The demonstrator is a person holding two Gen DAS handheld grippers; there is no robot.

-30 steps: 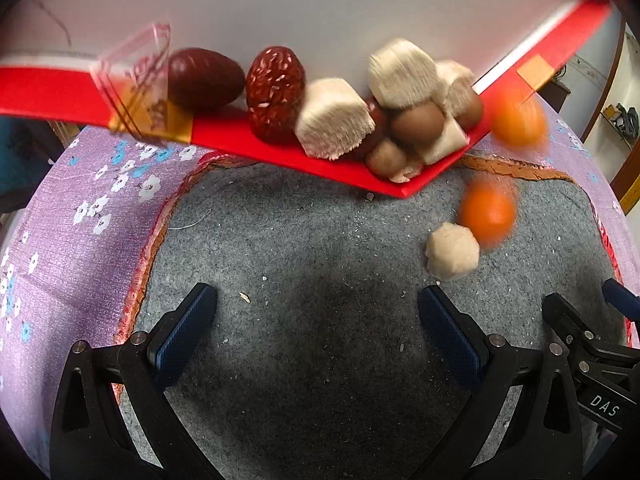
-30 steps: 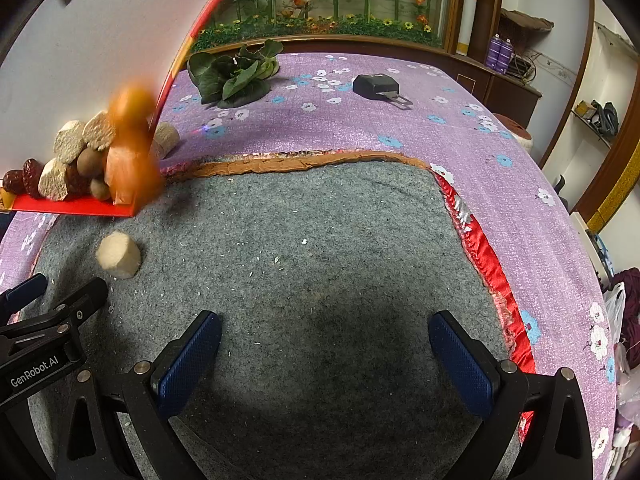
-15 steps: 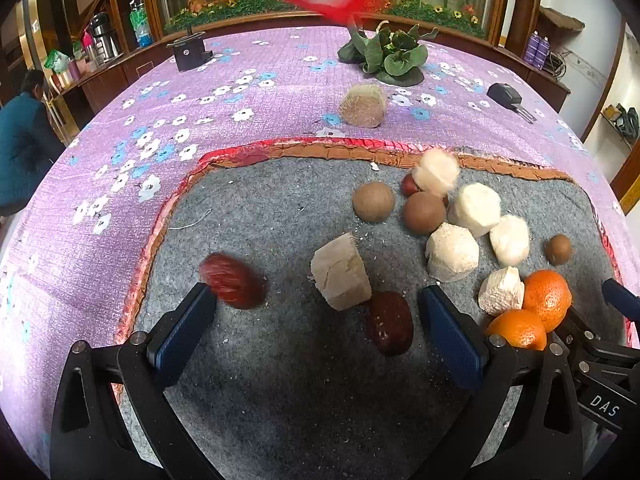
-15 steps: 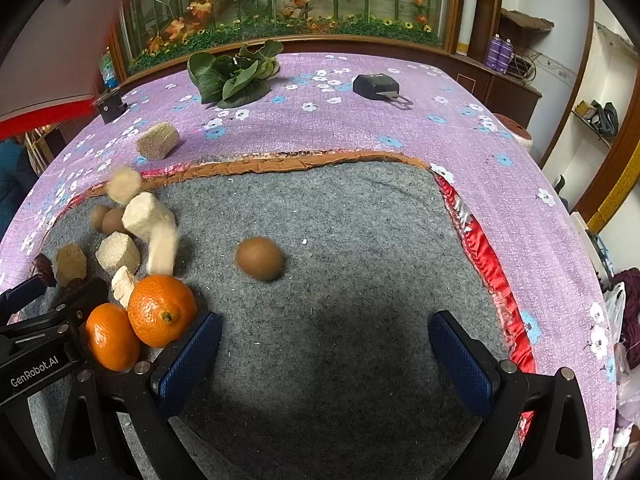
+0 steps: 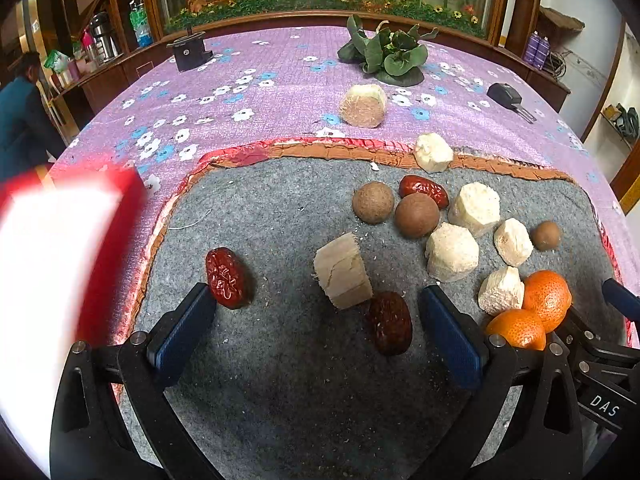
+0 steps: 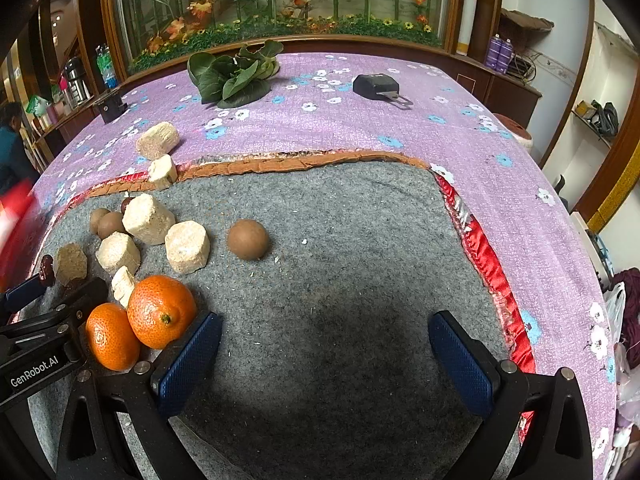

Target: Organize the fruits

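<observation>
Fruits lie scattered on a grey felt mat (image 5: 280, 380). Two oranges (image 5: 546, 294) (image 6: 160, 310) sit at its right, by the left gripper's outer side. Three red dates lie apart, one (image 5: 226, 278) touching my left finger, one (image 5: 390, 322) between the fingers, one (image 5: 424, 190) further back. Several pale cut chunks (image 5: 342, 270) (image 6: 187, 246) and brown round fruits (image 5: 416, 214) (image 6: 247, 239) lie around. My left gripper (image 5: 316, 332) is open and empty. My right gripper (image 6: 326, 354) is open and empty over bare mat.
A blurred red and white box (image 5: 48, 264) is at the left edge. One chunk (image 5: 363, 105) lies off the mat on the purple flowered cloth (image 6: 360, 128). Green leaves (image 6: 236, 76), a black key fob (image 6: 376, 86) and a black device (image 5: 188, 50) lie further back.
The red box tipped the fruits out onto the mat, then swung away to the left. The fruits have rolled to rest. Both grippers stayed still and open.
</observation>
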